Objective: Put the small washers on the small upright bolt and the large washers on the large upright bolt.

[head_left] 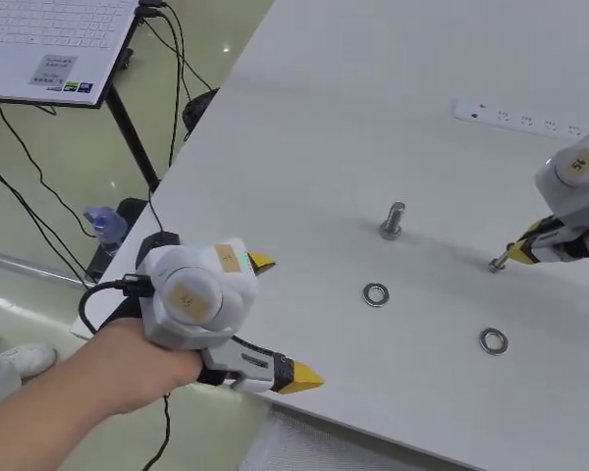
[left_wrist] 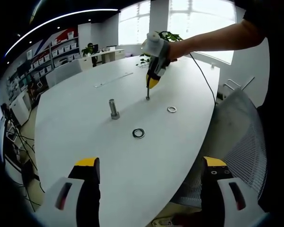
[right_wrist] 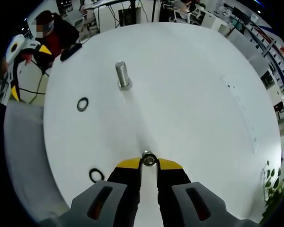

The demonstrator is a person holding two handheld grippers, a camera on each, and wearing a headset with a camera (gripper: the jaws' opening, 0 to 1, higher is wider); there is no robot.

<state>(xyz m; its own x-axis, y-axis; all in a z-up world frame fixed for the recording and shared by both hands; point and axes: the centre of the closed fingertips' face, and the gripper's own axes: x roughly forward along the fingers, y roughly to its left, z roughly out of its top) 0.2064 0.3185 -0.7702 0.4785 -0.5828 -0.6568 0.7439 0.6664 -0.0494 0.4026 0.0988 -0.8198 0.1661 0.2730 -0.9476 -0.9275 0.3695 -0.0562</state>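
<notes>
The right gripper [right_wrist: 149, 165], at the bottom of its own view, is squeezed almost shut on the top of the small bolt [right_wrist: 149, 159], which stands on the white table [right_wrist: 189, 94] (I cannot tell if a washer sits there too). The left gripper [head_left: 283, 319], at the lower left of the head view, is spread wide and holds nothing. The big bolt [head_left: 393, 221] stands in the middle, a washer [head_left: 376, 294] lies flat below it, and a second washer [head_left: 493, 340] lies flat at the lower right.
</notes>
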